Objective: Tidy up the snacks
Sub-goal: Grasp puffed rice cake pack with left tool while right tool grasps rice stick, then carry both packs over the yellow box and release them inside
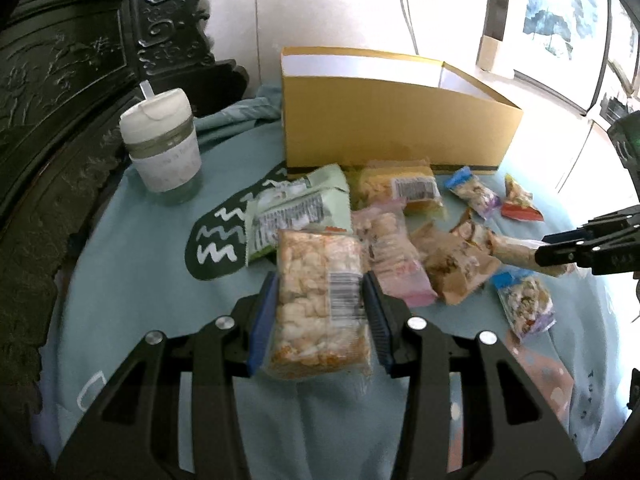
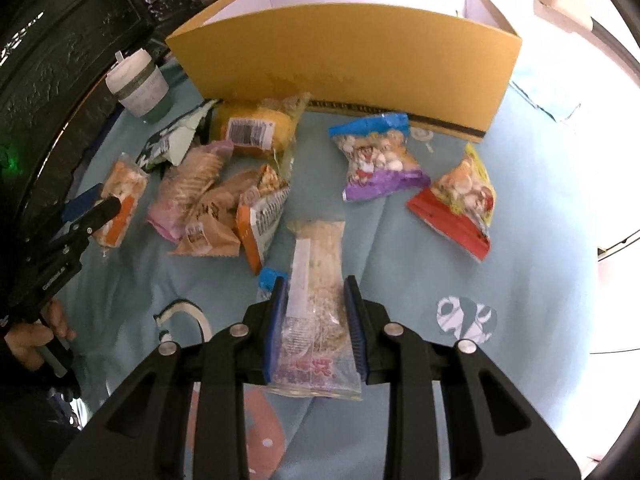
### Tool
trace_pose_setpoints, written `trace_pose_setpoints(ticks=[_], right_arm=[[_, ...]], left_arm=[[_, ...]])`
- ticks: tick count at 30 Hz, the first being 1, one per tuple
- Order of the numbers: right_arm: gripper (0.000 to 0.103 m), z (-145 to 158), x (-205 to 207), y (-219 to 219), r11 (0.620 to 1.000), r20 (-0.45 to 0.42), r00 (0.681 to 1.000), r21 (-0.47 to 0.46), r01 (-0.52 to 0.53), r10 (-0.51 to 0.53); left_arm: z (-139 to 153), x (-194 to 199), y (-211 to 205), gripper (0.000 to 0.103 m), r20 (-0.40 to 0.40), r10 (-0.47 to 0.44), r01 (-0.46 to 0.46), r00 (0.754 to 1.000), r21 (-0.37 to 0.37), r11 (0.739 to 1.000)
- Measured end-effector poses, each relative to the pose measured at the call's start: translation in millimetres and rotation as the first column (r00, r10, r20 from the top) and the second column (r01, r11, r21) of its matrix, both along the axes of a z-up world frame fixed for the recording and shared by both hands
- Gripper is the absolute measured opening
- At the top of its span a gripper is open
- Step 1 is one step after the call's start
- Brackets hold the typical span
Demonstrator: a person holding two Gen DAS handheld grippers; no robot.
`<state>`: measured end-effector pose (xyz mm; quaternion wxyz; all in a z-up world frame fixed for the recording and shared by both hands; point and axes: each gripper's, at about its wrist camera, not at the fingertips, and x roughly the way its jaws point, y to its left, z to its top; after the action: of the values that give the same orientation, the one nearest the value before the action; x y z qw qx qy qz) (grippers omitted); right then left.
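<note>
My left gripper [image 1: 320, 312] is shut on a clear orange pack of puffed crackers [image 1: 316, 300], held above the blue cloth. It shows at the left of the right wrist view [image 2: 120, 204]. My right gripper [image 2: 316, 320] is shut on a clear pack of oat-coloured cakes [image 2: 316, 296]; it shows at the right of the left wrist view [image 1: 516, 252]. A pile of snack packs lies before the open yellow cardboard box [image 1: 400, 120], [image 2: 352, 56]: green [image 1: 296, 204], yellow [image 1: 404, 188], pink [image 1: 392, 252], brown [image 1: 452, 268].
A white lidded cup [image 1: 164, 148] stands at the left by dark carved furniture [image 1: 60, 80]. Blue-and-purple packs [image 2: 380, 156], [image 1: 524, 304] and a red-yellow pack [image 2: 460, 204] lie to the right. A light blue patterned cloth [image 1: 140, 288] covers the table.
</note>
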<state>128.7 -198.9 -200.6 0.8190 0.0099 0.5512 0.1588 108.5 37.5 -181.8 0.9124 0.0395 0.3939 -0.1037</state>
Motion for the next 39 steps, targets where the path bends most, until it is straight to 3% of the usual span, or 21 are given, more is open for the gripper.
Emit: trace_pose_setpoints(ticks=[2, 5, 6, 8, 10, 13, 15, 19, 26, 35, 39], right_arm=[[0.029, -13, 4, 9, 1.000, -0.063, 0.998, -0.019, -0.019, 0.017], [0.033, -24, 2, 13, 0.996, -0.064, 0.997, -0.073, -0.046, 0.041], [0.037, -27, 4, 14, 0.996, -0.061, 0.997, -0.083, -0.041, 0.036], [0.058, -30, 12, 16, 0.995, -0.059, 0.998, -0.100, -0.008, 0.003], [0.062, -32, 17, 20, 0.992, -0.067, 0.998, -0.129, -0.006, -0.002], [0.029, -27, 19, 30, 0.994, -0.091, 0.994, -0.082, -0.066, 0.058], [0.029, -19, 13, 36, 0.986, -0.040, 0.995, -0.131, -0.101, 0.096], [0.029, -1, 2, 23, 0.997, -0.011, 0.997, -0.031, -0.071, 0.070], [0.029, 31, -18, -1, 0.998, 0.040, 0.999, 0.048, -0.037, 0.035], [0.029, 94, -20, -6, 0.991, 0.168, 0.986, 0.137, -0.007, -0.016], [0.029, 136, -13, -16, 0.988, 0.247, 0.969, 0.156, -0.012, -0.027]], left_arm=[[-4, -5, -1, 0.043, -0.016, -0.004, 0.004, 1.000, 0.006, 1.000], [-11, -10, -4, 0.043, -0.033, -0.010, 0.011, 0.999, 0.020, 1.000], [-13, -11, -5, 0.043, -0.035, -0.012, 0.013, 0.999, 0.028, 1.000], [-18, -11, -6, 0.043, -0.045, -0.015, 0.017, 0.999, 0.049, 0.999], [-23, -11, -8, 0.043, -0.053, -0.015, 0.019, 0.999, 0.073, 0.997], [-25, -10, -8, 0.043, -0.056, -0.018, 0.022, 0.998, 0.083, 0.996], [-23, -12, -7, 0.043, -0.047, -0.022, 0.025, 0.999, 0.068, 0.997], [-11, -20, -6, 0.042, -0.010, -0.034, 0.034, 0.999, 0.032, 0.999], [16, -27, -6, 0.042, 0.051, -0.032, 0.033, 0.998, -0.019, 0.999], [74, -23, -23, 0.042, 0.163, -0.063, 0.076, 0.985, -0.070, 0.995], [109, -11, -34, 0.042, 0.226, -0.064, 0.084, 0.972, -0.081, 0.993]])
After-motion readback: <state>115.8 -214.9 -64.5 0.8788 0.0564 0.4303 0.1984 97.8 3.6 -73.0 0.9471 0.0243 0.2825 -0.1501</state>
